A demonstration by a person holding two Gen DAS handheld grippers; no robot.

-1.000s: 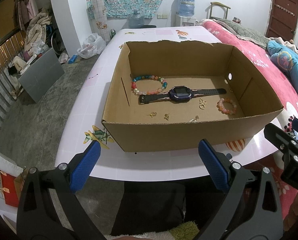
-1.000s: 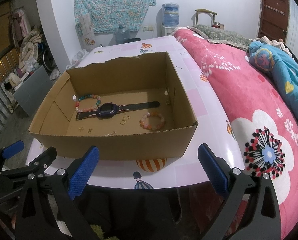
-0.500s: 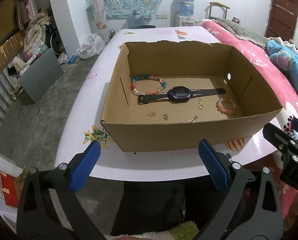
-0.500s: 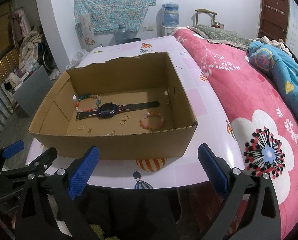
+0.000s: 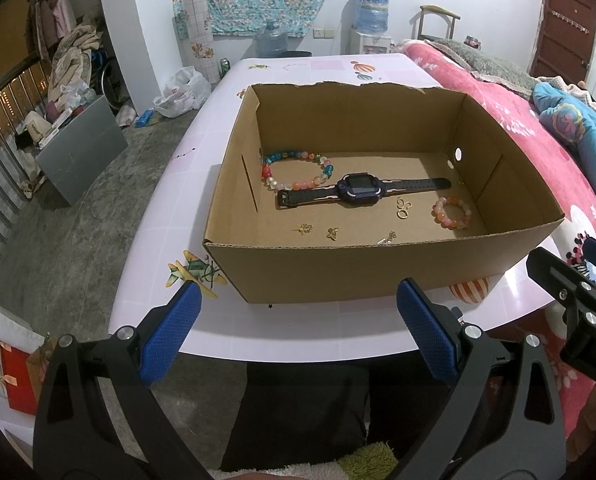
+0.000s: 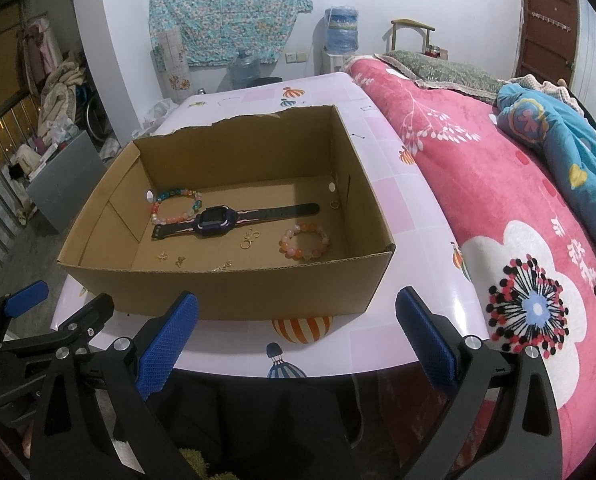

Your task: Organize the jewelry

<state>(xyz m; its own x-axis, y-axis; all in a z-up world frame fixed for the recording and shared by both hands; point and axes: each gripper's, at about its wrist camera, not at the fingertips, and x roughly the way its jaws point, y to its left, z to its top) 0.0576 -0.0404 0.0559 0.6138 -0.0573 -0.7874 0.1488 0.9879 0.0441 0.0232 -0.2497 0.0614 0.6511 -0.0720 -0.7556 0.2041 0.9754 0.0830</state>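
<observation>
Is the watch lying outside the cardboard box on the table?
No, the watch lies flat on the floor of the cardboard box, between the two bead bracelets.

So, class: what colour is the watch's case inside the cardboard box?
Purple watch case, black screen; clearest in the left wrist view.

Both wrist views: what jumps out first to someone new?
An open cardboard box sits on the pink table, with a dark smartwatch lying flat mid-floor. A multicolored bead bracelet lies at its left end, a smaller orange one near the right wall. Both grippers, left and right, hang open short of the box.
</observation>
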